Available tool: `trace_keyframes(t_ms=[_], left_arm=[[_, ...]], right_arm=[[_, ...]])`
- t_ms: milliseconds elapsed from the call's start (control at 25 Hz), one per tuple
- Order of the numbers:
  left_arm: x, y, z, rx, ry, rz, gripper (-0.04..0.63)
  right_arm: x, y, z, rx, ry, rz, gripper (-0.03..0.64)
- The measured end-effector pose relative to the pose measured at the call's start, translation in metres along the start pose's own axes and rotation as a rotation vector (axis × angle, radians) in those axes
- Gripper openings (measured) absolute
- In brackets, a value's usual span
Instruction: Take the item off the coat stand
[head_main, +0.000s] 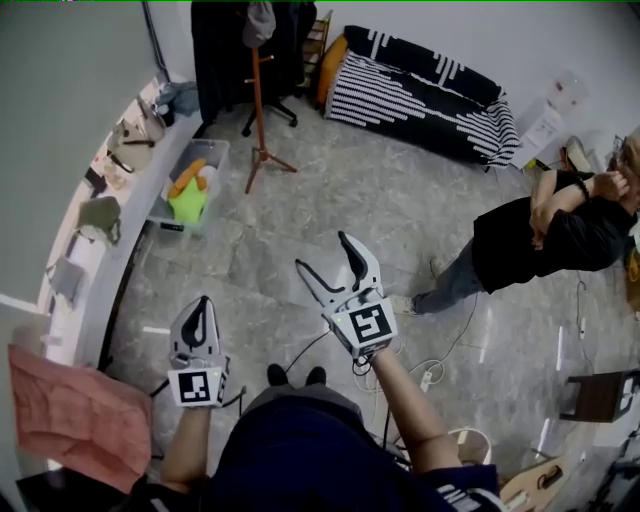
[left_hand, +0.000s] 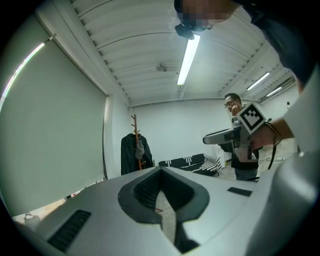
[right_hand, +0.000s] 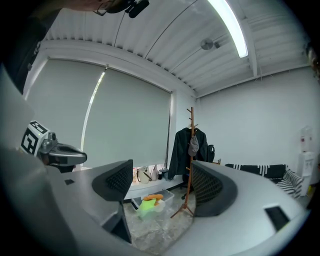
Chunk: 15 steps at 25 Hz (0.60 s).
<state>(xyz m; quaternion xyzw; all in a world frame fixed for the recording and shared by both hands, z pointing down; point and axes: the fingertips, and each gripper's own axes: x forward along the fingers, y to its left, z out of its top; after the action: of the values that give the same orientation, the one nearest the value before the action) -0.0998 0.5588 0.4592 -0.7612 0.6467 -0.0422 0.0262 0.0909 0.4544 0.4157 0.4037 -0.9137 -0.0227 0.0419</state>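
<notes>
Two bare forearms reach out from the person's dark clothing at the bottom of the head view, each holding a gripper level above the grey marble floor (head_main: 400, 190). The left gripper (head_main: 202, 305) has its jaws closed together with nothing between them. The right gripper (head_main: 322, 252) has its jaws spread wide and empty, and in its own view they frame the floor and the foot of the coat stand (head_main: 260, 110). This wooden coat stand is upright well ahead of both grippers, near the far wall. A grey cap (head_main: 259, 20) hangs near its top, and a black coat (head_main: 225, 50) hangs just behind. Left of the stand's foot, a clear bin (head_main: 190, 185) holds green and orange things. A striped sofa (head_main: 420, 85) lies along the far wall, and another person (head_main: 540, 240) stands at the right.
</notes>
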Motion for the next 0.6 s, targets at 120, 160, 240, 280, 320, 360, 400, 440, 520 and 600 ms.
trace_keyframes(t_ms=[120,160,240,280,320,360,400,440,520,600], left_arm=[[0.001,0.012,-0.005,0.005,0.008,-0.015,0.025],[0.003,0.018,-0.006,0.001,0.012,-0.02,0.025],[0.009,0.032,-0.009,-0.007,0.016,-0.023,0.025],[0.013,0.038,-0.01,-0.009,0.015,-0.023,0.025],[0.018,0.042,-0.012,-0.014,0.016,-0.021,0.025],[0.023,0.045,-0.014,-0.019,0.017,-0.02,0.025],[0.03,0.048,-0.017,-0.025,0.021,-0.019,0.025],[0.038,0.052,-0.02,-0.03,0.025,-0.016,0.025],[0.058,0.062,-0.026,-0.039,0.029,-0.007,0.025],[0.084,0.074,-0.033,-0.042,0.031,0.006,0.025]], right_arm=[[0.021,-0.002,0.009,-0.017,-0.009,-0.022,0.368],[0.03,-0.002,0.012,-0.023,-0.011,-0.026,0.368],[0.05,-0.001,0.017,-0.027,-0.016,-0.028,0.368],[0.06,-0.002,0.018,-0.024,-0.017,-0.027,0.368],[0.069,-0.004,0.019,-0.022,-0.016,-0.023,0.368],[0.079,-0.007,0.02,-0.023,-0.014,-0.02,0.368],[0.088,-0.011,0.019,-0.027,-0.013,-0.016,0.368],[0.099,-0.016,0.019,-0.033,-0.012,-0.012,0.368],[0.125,-0.027,0.015,-0.041,-0.009,-0.002,0.368],[0.152,-0.043,0.01,-0.041,-0.01,0.008,0.368]])
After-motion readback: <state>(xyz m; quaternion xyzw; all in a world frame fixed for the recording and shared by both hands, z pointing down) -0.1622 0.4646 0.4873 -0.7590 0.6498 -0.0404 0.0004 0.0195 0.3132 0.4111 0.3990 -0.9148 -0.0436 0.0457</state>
